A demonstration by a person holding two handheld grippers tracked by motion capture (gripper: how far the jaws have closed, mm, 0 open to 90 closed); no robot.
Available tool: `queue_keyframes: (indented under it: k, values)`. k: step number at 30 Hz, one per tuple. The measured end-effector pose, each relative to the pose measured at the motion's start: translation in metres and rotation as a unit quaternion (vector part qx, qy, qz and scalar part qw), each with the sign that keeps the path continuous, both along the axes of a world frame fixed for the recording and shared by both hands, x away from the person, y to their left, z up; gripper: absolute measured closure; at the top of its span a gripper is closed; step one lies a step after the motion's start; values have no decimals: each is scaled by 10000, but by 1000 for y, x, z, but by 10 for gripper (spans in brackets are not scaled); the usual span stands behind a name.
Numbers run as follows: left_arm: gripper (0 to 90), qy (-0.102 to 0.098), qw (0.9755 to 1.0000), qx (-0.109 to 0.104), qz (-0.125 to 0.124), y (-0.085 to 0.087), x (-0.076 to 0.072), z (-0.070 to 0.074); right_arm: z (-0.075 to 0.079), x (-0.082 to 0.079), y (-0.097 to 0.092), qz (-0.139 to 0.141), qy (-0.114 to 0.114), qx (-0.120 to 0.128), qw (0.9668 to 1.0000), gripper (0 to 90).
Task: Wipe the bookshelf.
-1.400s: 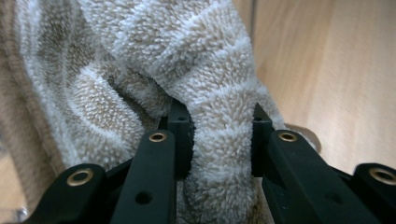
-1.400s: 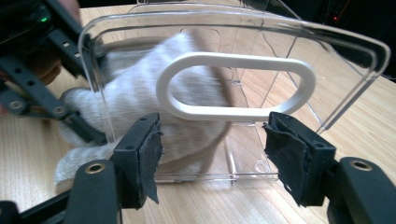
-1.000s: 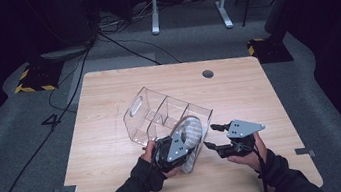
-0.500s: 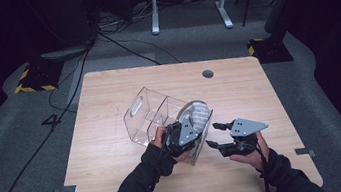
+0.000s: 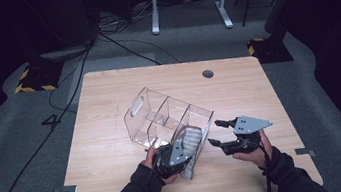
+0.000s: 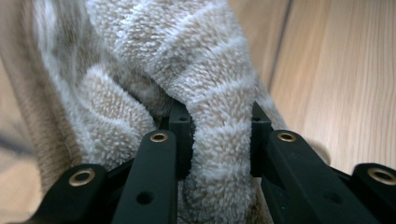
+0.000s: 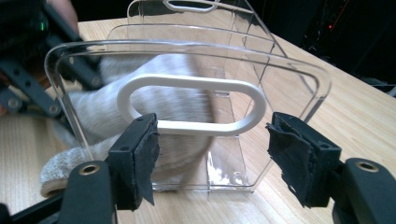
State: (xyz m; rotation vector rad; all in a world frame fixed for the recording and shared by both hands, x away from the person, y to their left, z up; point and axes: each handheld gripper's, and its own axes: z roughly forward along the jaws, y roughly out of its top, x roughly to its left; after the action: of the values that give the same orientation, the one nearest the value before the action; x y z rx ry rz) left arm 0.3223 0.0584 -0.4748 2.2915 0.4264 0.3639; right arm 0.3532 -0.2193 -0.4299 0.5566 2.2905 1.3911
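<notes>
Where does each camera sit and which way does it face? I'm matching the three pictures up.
High view: above the person's side, looking forward and down at the table; both forearms show.
Left gripper view: on the left gripper, looking along jaws shut on the fuzzy sock.
Right gripper view: on the right gripper, facing the clear organizer.
All share the sock.

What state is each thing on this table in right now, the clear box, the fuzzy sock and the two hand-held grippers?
Clear box: upright on the table, no lid, its near compartment taking in the sock.
Fuzzy sock: pinched and bunched, partly inside the box's near end, its lower end hanging outside.
Left hand-held gripper: shut on the sock.
Right hand-held gripper: open, jaws apart before the box's end wall, holding nothing.
Table: flat, bearing the box.
</notes>
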Motion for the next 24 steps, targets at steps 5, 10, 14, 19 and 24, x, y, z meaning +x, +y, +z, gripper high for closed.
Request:
queue_keyframes:
  k: [5,10,14,19,24]
  values:
    - [727,281,9995,-20,-126,17,-4,-6,5,5,-4,-42,-45,26,10000,327]
    - [726,363,9992,15,-147,33,-11,-7,13,13,-7,-19,-64,105,9999,315]
    - [721,424,9991,60,-36,43,-12,-9,16,18,-5,92,-15,58,9999,301]
    - [718,449,9989,103,-50,56,-11,-11,19,26,1,291,47,-36,9996,289]
    - [715,421,9990,160,-49,65,-8,-11,15,37,5,358,130,-72,9992,256]
